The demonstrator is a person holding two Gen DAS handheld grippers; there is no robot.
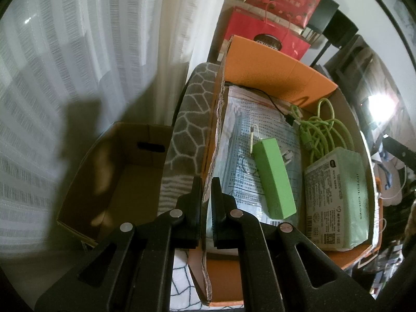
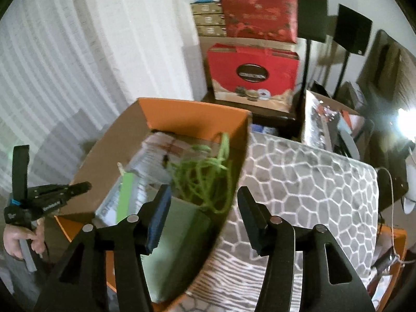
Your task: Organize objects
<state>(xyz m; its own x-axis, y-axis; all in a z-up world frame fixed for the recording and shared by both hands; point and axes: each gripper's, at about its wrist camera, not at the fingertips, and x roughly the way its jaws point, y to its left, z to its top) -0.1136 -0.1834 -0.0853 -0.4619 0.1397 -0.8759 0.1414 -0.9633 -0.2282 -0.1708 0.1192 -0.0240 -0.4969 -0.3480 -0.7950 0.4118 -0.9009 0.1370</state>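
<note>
Orange cardboard is what your left gripper [image 1: 206,184] has hold of: its jaws are pinched tight on the torn, ragged left wall of the orange box [image 1: 280,59], one finger outside and one inside the rim. Inside that box, a green power bank [image 1: 273,179] lies on a printed plastic packet [image 1: 249,140] near the left wall, its small loop strap pointing to the far end. To its right, at the near right corner, sits a pale green wrapped pack [image 1: 338,202] with a printed label. A tangle of green cable [image 1: 325,127] lies beyond the pack, towards the far right corner, with a black cable [image 1: 273,104] running across the far end of the packet. Left of the orange box, a grey patterned cushion [image 1: 187,119] rests against its outer wall, and further left stands a brown cardboard box [image 1: 109,182], open at the top.

Your right gripper [image 2: 205,200] hangs over the right edge of the orange box [image 2: 192,114], jaws about half apart with nothing between them; the pads press on nothing. Below it you see the pale green pack [image 2: 176,234] and the green cable [image 2: 205,174], blurred. The cushion [image 2: 299,182] spreads to the right. At the far left of that view, a hand [image 2: 18,239] grips the left tool's handle.
</note>
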